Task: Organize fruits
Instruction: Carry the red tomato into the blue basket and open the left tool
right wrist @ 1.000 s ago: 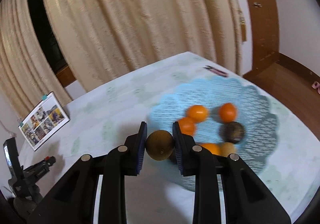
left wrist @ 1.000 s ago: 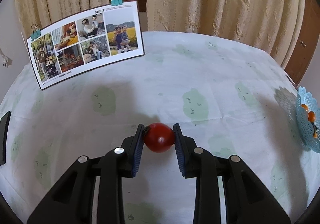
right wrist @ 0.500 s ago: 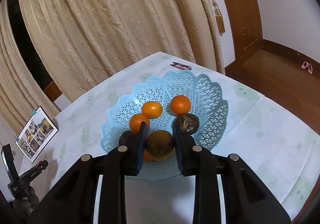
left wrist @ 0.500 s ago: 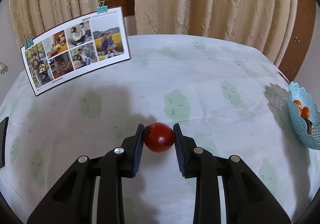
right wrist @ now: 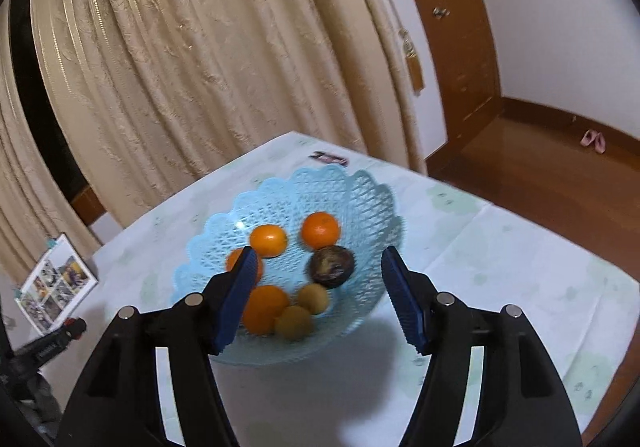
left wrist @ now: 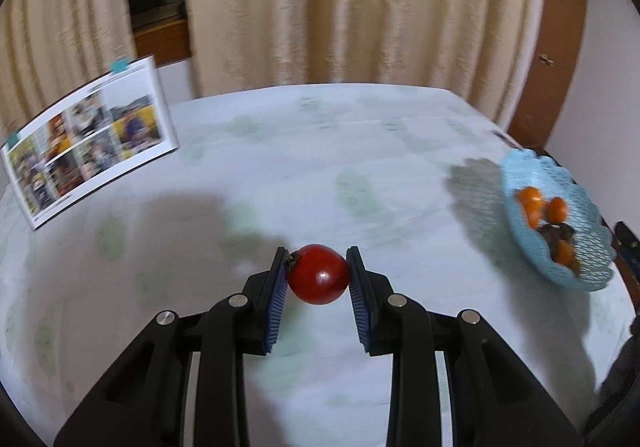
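The red tomato [left wrist: 318,274] sits clamped between the blue pads of my left gripper [left wrist: 318,279], its small dark stem end pressed against the left pad, and I hold it above the pale tablecloth [left wrist: 280,167] printed with faint green patches. Off to the right in that view, near the table's edge, stands the light blue lattice basket [left wrist: 588,259] with orange and dark fruit inside. My right gripper [right wrist: 316,279] hangs over that same basket [right wrist: 360,199], and its jaws have just been opening; they now stand wide apart with nothing pressed between them. Below the gap lie two brownish-green kiwis [right wrist: 294,323] side by side at the near part of the bowl, touching a large orange [right wrist: 266,307]. Farther in are two more oranges [right wrist: 269,240] and a dark wrinkled fruit [right wrist: 332,267], while another orange [right wrist: 236,261] is half hidden behind my left finger. Beyond the basket a small dark and pink object [right wrist: 328,158] lies on the cloth, too blurred to identify. A photo collage card [left wrist: 88,143] held by teal clips stands at the table's far left. Cream curtains [right wrist: 208,67] hang behind, with a brown wooden door frame [right wrist: 460,47] and wood floor [right wrist: 540,175] to the right.
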The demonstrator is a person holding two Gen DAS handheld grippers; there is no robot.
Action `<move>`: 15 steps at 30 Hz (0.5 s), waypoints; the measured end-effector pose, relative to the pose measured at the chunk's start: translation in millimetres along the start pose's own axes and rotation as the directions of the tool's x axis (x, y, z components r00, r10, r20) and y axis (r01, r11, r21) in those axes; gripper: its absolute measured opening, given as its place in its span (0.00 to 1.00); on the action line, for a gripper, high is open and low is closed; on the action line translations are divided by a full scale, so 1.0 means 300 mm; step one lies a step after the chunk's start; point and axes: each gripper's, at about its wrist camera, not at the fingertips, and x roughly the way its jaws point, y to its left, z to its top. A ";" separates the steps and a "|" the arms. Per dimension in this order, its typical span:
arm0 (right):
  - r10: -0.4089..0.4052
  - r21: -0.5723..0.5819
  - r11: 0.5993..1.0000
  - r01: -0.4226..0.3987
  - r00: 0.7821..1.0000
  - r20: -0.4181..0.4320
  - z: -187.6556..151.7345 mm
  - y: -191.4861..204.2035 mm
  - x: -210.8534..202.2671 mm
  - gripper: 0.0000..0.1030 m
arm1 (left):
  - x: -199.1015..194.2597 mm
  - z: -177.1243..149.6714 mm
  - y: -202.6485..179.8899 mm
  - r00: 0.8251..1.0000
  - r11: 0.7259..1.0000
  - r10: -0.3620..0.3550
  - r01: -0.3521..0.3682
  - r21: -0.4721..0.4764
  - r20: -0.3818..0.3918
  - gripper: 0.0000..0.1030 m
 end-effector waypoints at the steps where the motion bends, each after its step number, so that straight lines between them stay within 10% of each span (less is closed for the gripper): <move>1: -0.019 -0.008 1.000 0.019 1.000 0.014 -0.005 -0.003 -0.005 0.65 | 0.000 0.005 -0.029 1.000 1.000 -0.016 0.016 0.011 0.001 0.29; 15: -0.058 0.063 0.996 0.056 0.998 0.034 -0.046 -0.097 0.002 0.66 | 0.017 0.095 -0.441 0.977 0.960 -0.213 0.208 0.187 0.008 0.29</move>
